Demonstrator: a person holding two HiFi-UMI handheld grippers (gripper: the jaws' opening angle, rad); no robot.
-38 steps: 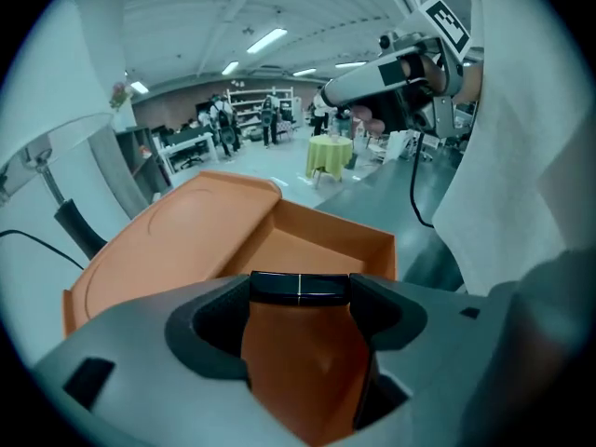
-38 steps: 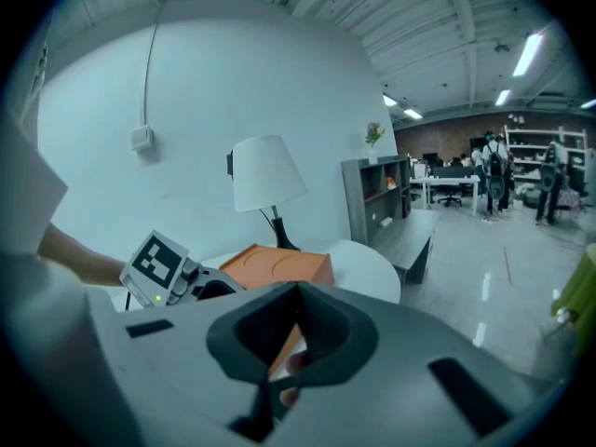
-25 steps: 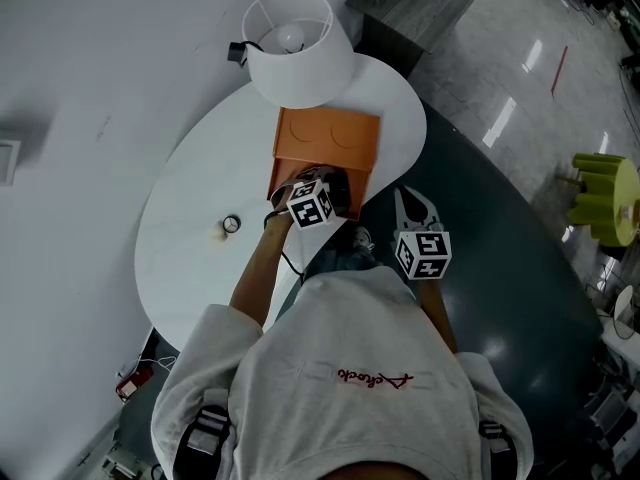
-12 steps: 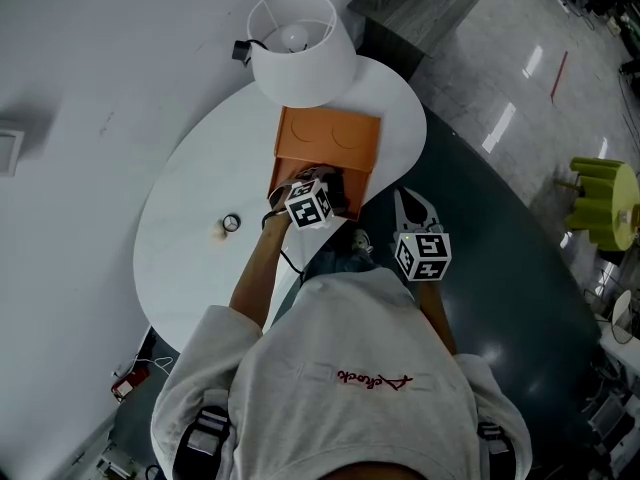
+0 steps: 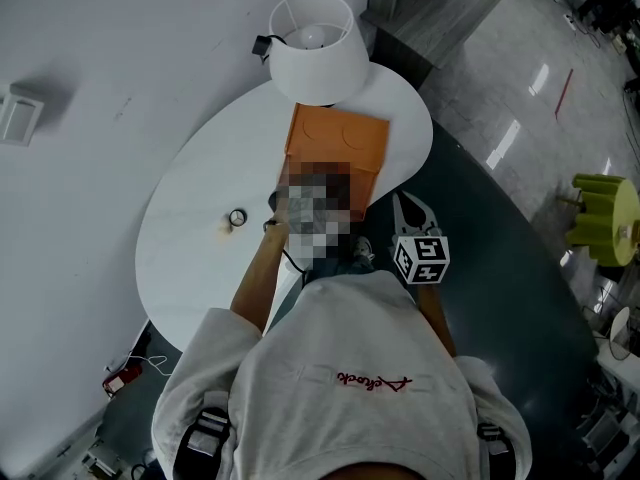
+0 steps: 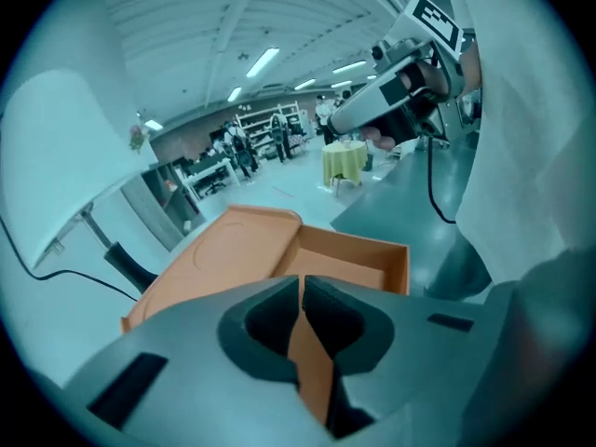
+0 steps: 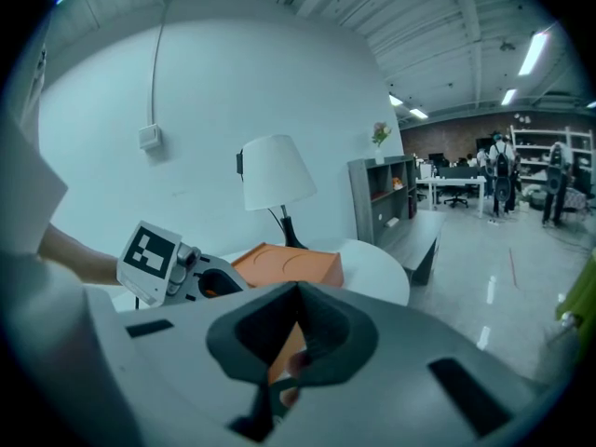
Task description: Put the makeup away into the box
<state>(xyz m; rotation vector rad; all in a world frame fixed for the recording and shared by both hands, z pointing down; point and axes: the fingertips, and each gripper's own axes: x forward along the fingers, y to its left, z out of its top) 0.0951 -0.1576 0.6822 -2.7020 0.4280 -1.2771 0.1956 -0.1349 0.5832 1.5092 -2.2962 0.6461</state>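
The orange box [image 5: 338, 140] lies open on the white oval table [image 5: 200, 238], its lid folded back toward the lamp. In the left gripper view the box's tray [image 6: 346, 261] shows just beyond my left gripper [image 6: 303, 283]. Its jaws are closing, nearly touching, with nothing between them. In the head view a mosaic patch hides this gripper at the box's front edge. My right gripper [image 5: 404, 200] hangs off the table's right edge with its jaws together; through them the box [image 7: 289, 266] shows. A small round makeup tin [image 5: 238, 217] sits on the table left of the box.
A white lamp [image 5: 318, 36] stands at the table's far end, right behind the box lid. Dark floor [image 5: 520, 268] lies to the right of the table. A yellow-green stool [image 5: 605, 208] stands far right, and cables lie on the floor at lower left.
The head view has shifted slightly. A patch now covers the left gripper's spot at the box front. The right gripper has kept its place.
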